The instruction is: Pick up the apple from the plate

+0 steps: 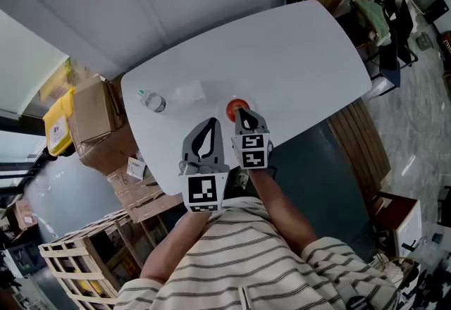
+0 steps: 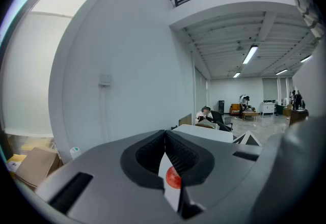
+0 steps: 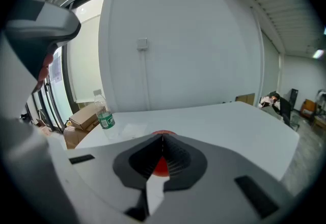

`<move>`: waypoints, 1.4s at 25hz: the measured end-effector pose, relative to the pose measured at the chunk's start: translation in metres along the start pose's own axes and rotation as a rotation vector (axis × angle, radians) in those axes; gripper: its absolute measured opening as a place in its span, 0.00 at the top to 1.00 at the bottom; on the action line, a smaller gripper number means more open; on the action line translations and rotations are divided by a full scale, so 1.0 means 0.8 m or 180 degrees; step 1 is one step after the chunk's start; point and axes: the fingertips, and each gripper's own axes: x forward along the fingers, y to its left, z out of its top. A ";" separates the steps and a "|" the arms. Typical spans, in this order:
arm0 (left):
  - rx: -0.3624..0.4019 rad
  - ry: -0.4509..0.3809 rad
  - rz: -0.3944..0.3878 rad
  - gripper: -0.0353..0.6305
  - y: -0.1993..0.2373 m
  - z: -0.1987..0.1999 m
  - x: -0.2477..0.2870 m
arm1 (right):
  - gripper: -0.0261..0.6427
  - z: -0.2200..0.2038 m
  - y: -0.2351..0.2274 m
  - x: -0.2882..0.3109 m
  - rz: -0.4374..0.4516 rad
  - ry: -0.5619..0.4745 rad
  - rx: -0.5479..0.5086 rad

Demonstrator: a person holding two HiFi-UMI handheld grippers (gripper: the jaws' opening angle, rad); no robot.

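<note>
On the white surface [image 1: 296,55], just past the tips of the right gripper [image 1: 242,113], sits the apple [image 1: 237,107]: red, round, not picked up yet. Honestly can't make out the plate under it. There's a reddish rim around the apple that might be it, but it's too small to call.

The right gripper's jaws are pressed together with nothing in them, and the apple only peeks through the slot behind the tips. The left gripper [image 1: 210,121] is beside it, a bit further back, with its jaws together and empty too.

My take on doing this step well:
- The right one is the obvious candidate, but it needs to spread its jaws wide before going in.
- Come down so the apple sits between the pads at its widest part, not up top where it'd squirt out.
- Close gently and lift straight up so the plate doesn't get dragged.
- The left can just hang back.

View differences:
- **Head view:** gives the layout, with the apple toward the near side of the surface, a water bottle [image 1: 151,101] well off to the left, and cardboard boxes [image 1: 91,118] on the floor beyond.
- **Right gripper view:** shows the bottle's green label, which the head view doesn't.
- **Left gripper view:** mostly misses the surface but shows a long hall with people at the far end.
</note>
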 end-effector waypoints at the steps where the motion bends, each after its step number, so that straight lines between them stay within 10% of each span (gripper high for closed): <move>1: 0.0001 -0.0008 0.0002 0.94 0.000 0.001 -0.002 | 0.94 0.004 0.000 -0.004 -0.0002 -0.0028 0.0005; 35: -0.0016 -0.0262 -0.0060 0.94 -0.011 0.037 -0.044 | 0.94 0.127 0.025 -0.133 0.0051 -0.0881 0.0070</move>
